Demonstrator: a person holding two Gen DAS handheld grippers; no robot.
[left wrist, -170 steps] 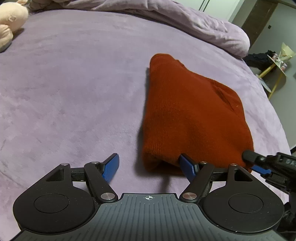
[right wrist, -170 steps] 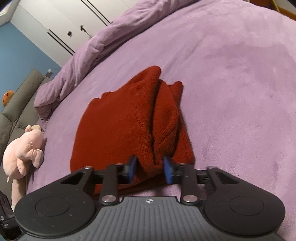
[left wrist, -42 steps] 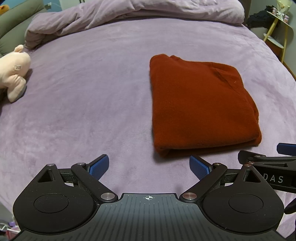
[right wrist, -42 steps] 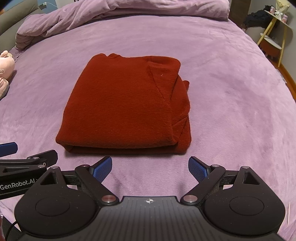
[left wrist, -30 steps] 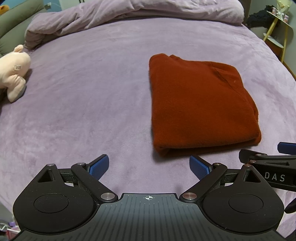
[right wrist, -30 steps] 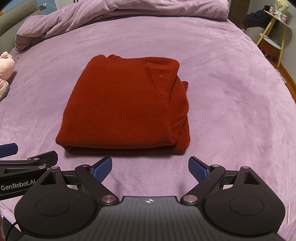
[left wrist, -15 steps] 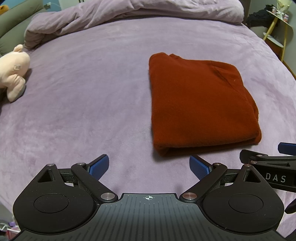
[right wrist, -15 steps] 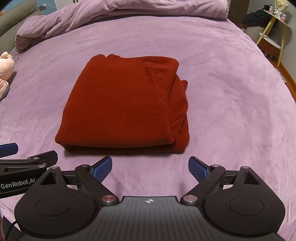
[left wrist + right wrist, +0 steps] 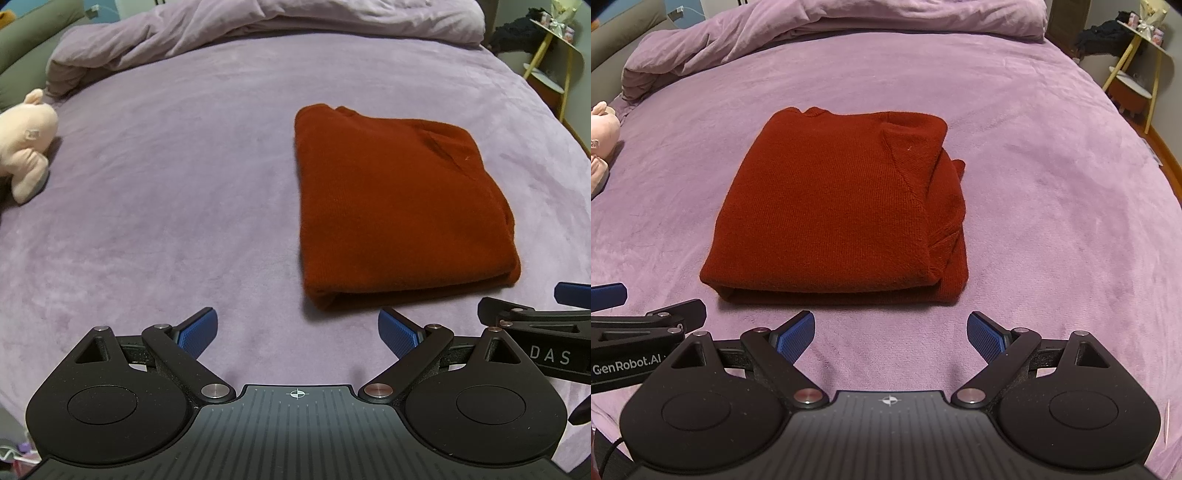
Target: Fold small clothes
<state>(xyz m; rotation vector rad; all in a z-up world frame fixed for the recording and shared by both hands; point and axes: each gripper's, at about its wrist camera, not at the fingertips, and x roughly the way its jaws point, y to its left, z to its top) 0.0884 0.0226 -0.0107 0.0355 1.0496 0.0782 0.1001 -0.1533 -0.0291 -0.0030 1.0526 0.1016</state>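
Observation:
A rust-red knit sweater (image 9: pixel 399 206) lies folded into a flat rectangle on the purple bed; it also shows in the right wrist view (image 9: pixel 842 210). My left gripper (image 9: pixel 297 330) is open and empty, just short of the sweater's near left corner. My right gripper (image 9: pixel 890 334) is open and empty, just short of the sweater's near edge. Neither touches the cloth. The right gripper's body shows at the right of the left wrist view (image 9: pixel 535 332).
A pink plush toy (image 9: pixel 26 144) lies at the bed's left edge. A bunched purple duvet (image 9: pixel 812 33) runs along the far side. A yellow-legged side table (image 9: pixel 1137 62) stands off the bed's far right.
Over the last second almost nothing moved. Since 5.7 s ago both grippers let go of the sweater, opened wide and drew back from it.

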